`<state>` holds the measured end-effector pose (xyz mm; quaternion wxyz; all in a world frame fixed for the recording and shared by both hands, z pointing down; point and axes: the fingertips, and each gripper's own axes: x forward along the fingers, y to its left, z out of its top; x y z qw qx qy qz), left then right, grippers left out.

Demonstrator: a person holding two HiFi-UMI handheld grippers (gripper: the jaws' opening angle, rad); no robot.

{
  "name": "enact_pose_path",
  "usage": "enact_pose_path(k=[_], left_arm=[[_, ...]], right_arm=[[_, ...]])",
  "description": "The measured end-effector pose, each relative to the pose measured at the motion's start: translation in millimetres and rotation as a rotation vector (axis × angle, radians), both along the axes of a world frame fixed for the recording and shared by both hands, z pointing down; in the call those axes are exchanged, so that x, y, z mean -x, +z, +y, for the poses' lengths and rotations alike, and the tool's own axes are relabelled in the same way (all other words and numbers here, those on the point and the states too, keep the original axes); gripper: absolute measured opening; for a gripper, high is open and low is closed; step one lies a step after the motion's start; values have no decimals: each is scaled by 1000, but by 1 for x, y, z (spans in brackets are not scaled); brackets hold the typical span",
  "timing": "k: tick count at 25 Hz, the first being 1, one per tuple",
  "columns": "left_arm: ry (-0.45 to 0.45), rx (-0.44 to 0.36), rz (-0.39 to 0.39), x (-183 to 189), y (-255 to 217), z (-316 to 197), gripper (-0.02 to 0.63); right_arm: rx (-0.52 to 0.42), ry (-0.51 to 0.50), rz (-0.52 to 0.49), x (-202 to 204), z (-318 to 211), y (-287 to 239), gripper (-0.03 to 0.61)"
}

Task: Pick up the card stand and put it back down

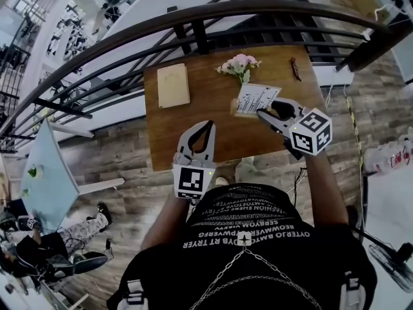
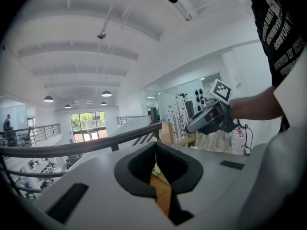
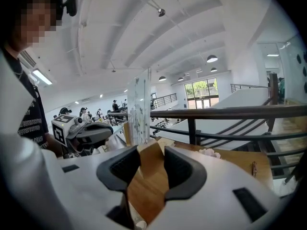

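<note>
One wood-based printed card stand (image 1: pixel 255 98) sits clamped in right gripper (image 1: pixel 261 113); left gripper (image 1: pixel 208 126) closed.

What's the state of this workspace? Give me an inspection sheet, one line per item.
Surface: brown wooden table.
Job's things: white printed card stand with wooden base, upright.
Clutter: tan booklet; pink flower bunch; small dark object.
Grippers: right claw shut on the stand's base; left claw shut, empty.
Cables: thin leads on floor.
Surroundings: dark metal railing, wood-plank floor.
</note>
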<state>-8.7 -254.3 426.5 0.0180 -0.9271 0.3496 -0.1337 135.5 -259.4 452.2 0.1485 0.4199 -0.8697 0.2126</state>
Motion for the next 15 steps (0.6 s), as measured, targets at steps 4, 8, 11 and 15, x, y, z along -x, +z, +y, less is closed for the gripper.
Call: enact_pose_path(k=[4,8,11,15], left_arm=[[-31,7,-5,-1,1,-8,28],[-56,12,-15,-5,3,-17,28],[-74,17,-21,-8,4,-24,28],[-108,19,-30,-3,2,-35,28]], right_arm=[[30,-11,-6,-3,-6,22,169],[50,-23,-11,-7,-12,42,169],[66,-42,-17,-7,-16,57,169],[79,-51,-29,-4,-26,76,169]])
